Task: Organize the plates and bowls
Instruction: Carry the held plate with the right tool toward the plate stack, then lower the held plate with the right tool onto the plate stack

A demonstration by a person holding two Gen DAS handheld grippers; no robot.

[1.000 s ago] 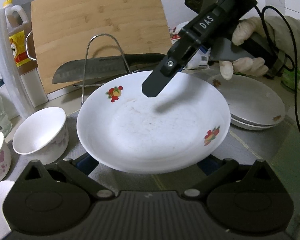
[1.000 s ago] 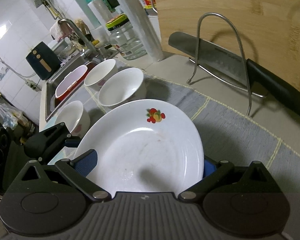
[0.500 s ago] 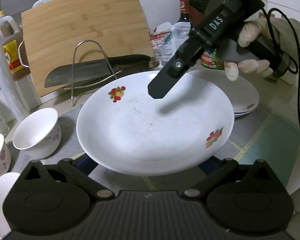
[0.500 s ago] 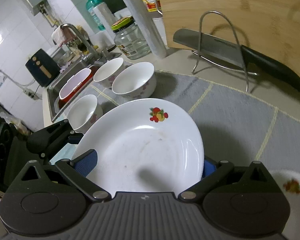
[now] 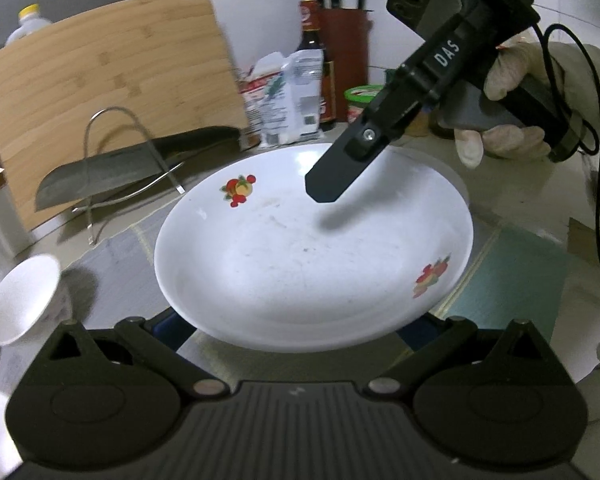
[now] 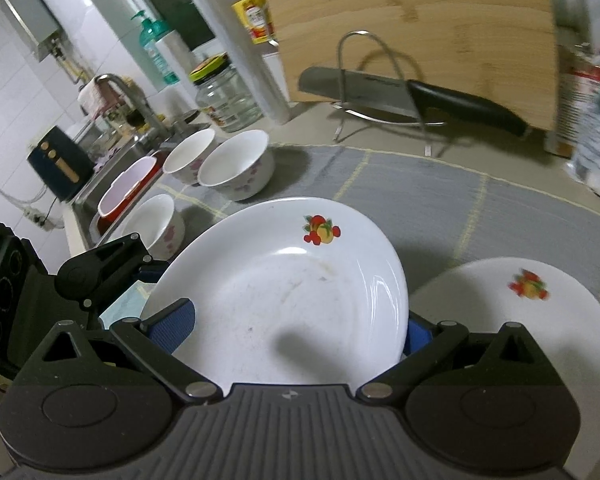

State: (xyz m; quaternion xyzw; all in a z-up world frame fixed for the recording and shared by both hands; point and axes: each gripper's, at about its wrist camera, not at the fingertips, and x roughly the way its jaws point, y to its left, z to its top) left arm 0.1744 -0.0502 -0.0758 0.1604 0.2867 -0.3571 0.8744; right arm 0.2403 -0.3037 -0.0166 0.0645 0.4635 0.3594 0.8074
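plate (image 5: 312,256): white, fruit decals, round so no long axis; face up, tilted, held off the grey mat (image 6: 440,200)
left gripper (image 5: 300,330): pinching near rim
right gripper (image 6: 296,330): pinching opposite rim
second plate (image 6: 520,320): on mat, just right
bowls (image 6: 236,168): three, upright, by the sink

White plate (image 6: 284,300) w/ red-orange fruit prints fills centre frame, raised above the mat, slightly tilted, inside smudged. Second matching plate (image 6: 540,320) at lower right, poss. a stack, hard to tell. Three white bowls (image 6: 236,164) w/ pinkish prints stand upright at mid-left, close together.
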